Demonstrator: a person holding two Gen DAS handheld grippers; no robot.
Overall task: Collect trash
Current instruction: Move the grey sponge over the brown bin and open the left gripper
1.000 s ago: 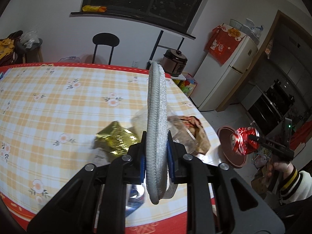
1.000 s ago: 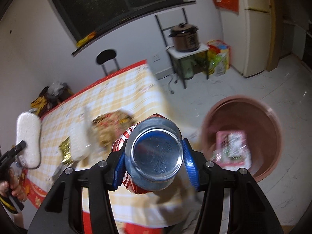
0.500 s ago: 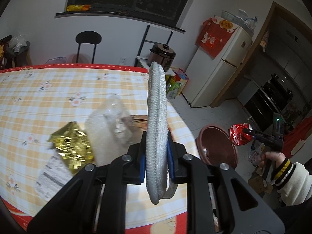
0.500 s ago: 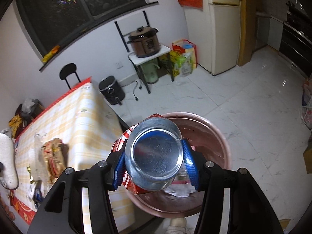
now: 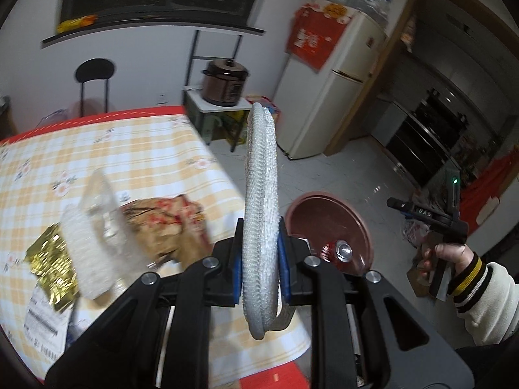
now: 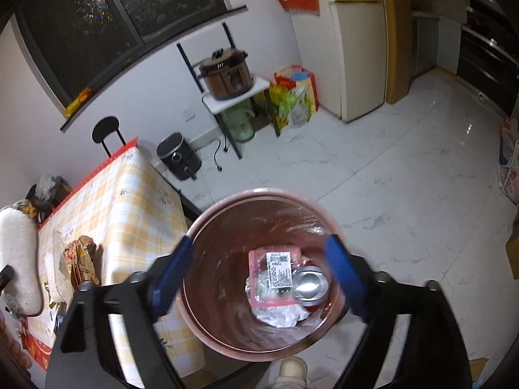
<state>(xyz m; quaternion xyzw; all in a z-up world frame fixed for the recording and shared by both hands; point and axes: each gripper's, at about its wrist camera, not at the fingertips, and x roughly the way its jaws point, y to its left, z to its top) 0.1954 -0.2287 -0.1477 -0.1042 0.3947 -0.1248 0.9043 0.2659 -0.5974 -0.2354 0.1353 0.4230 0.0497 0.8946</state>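
So my right gripper [image 6: 259, 278] is spread wide with nothing in it, hanging right over the reddish-brown trash bin [image 6: 207, 321] on the floor beside the table. The crushed red soda can [image 6: 311, 283] is down in the bin, silver end up, lying just beside a pink labelled packet [image 6: 274, 278] on top of some crumpled white wrapping [image 6: 282, 316]. From my left side you can see the same can [image 5: 339, 251] sitting inside the bin [image 5: 327, 207]. My left gripper [image 5: 261, 265] is clamped tight on a white woven pad [image 5: 261, 175], standing on edge, upright between the blue pads. More trash on the checked tablecloth [image 5: 129, 149], all near the edge closest to me: a gold foil wrapper [image 5: 53, 256], a clear plastic bag [image 5: 94, 230] that's pretty blurred, a brown and red snack bag [image 5: 168, 223] toward the bin-side edge, and a white printed paper [image 5: 45, 321] by the near corner. Right hand [image 5: 444, 256] is out past the bin, holding its handle.
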